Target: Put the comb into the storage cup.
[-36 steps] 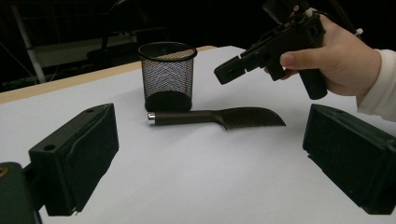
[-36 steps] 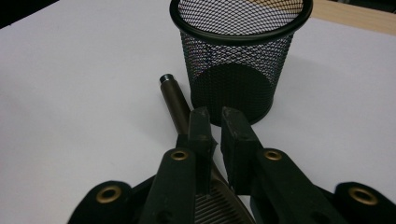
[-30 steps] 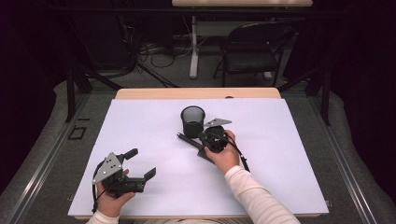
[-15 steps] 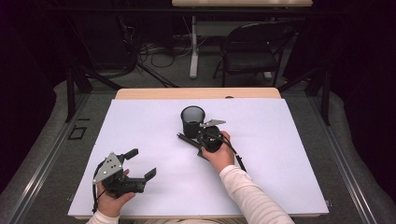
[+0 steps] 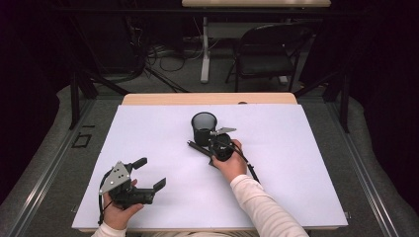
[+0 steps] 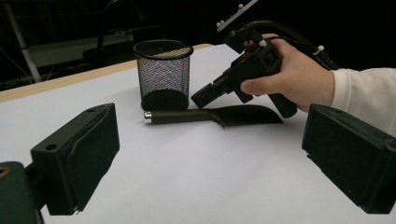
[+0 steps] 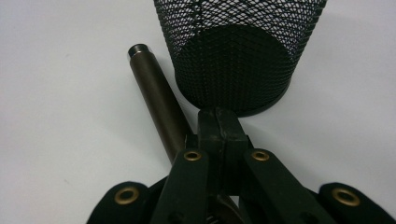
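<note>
A black mesh cup (image 5: 204,127) stands upright near the middle of the white table. A dark comb (image 5: 197,147) with a round handle lies flat just in front of it. My right gripper (image 5: 211,142) hovers over the comb beside the cup with its jaws shut together. In the right gripper view the shut tips (image 7: 219,126) almost touch the cup's base (image 7: 238,51), and the comb handle (image 7: 154,98) runs under them to the left. My left gripper (image 5: 150,173) rests open at the front left. Its view shows the cup (image 6: 163,74), the comb (image 6: 215,115) and the right gripper (image 6: 203,98).
A white sheet (image 5: 296,163) covers the table, with a wooden strip (image 5: 207,98) along the far edge. A dark folding chair (image 5: 269,52) and cables stand on the floor beyond. The right gripper's cable (image 5: 249,168) trails along the sleeve.
My right gripper has shifted slightly left, closer to the comb and the cup. The left gripper has stayed put.
</note>
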The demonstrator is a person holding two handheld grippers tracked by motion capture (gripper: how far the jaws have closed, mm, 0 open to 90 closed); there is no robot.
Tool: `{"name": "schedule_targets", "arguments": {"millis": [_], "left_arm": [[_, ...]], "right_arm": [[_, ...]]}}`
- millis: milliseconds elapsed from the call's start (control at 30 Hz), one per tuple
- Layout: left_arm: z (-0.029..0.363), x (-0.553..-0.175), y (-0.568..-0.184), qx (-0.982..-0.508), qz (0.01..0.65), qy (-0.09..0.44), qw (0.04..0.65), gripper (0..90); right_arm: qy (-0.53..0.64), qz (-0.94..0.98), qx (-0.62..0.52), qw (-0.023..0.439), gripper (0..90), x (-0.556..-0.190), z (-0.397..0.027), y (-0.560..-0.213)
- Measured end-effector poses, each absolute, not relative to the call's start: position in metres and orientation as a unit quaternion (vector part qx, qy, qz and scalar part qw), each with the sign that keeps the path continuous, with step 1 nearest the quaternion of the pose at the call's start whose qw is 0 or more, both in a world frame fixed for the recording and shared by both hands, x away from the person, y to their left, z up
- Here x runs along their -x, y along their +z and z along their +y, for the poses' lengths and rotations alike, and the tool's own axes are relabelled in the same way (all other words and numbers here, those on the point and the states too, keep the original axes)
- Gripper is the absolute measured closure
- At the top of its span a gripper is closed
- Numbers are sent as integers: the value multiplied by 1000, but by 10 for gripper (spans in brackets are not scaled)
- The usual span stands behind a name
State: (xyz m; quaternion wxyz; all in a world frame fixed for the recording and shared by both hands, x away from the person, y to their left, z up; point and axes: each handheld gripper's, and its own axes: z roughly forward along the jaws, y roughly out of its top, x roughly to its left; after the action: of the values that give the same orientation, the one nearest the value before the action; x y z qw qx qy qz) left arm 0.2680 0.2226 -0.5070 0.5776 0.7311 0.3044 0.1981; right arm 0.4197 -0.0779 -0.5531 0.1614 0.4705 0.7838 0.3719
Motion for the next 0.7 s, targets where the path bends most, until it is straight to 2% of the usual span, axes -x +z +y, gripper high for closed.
{"name": "schedule_targets", "arguments": {"millis": [700], "left_arm": [[223,-268,-507,-733,305,199,575,43]], "right_arm": [[357,797,-467,140,900,-416,-70,-557]]}}
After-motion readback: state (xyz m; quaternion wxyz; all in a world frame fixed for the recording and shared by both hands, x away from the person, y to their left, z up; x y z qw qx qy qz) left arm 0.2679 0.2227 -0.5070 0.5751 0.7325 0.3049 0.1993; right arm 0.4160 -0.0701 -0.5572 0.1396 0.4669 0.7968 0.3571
